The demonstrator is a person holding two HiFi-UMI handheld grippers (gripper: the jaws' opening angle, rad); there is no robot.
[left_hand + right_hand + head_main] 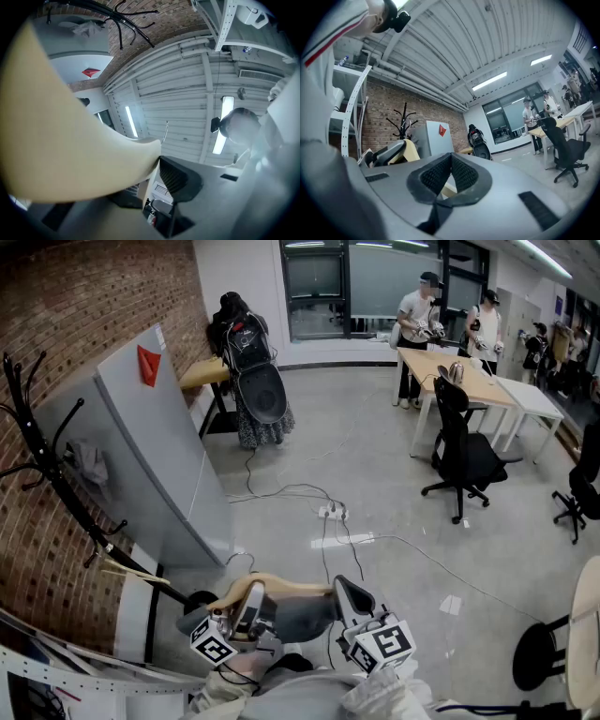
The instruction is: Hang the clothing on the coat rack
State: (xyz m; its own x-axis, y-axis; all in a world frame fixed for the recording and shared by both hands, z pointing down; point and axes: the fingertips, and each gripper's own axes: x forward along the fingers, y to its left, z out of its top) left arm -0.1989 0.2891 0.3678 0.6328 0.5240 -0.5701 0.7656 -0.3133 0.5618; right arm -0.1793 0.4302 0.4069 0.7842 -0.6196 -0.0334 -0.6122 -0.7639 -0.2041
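So left tongs (251, 601) and right tongs (349, 596) are pinching the wooden hanger (286, 585) crosswise; coat rack (42, 451) is standing well off left, nearer the left tongs.

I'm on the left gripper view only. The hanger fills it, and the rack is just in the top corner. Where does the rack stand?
Observer: The rack stands against the brick wall on our left, beside a leaning grey panel.
Operator: Anything lying in the way?
Observer: A power strip lies on the floor ahead, to the right of the panel.
Operator: And my right gripper?
Observer: The right gripper has its fingers together, close to the right end of the hanger.
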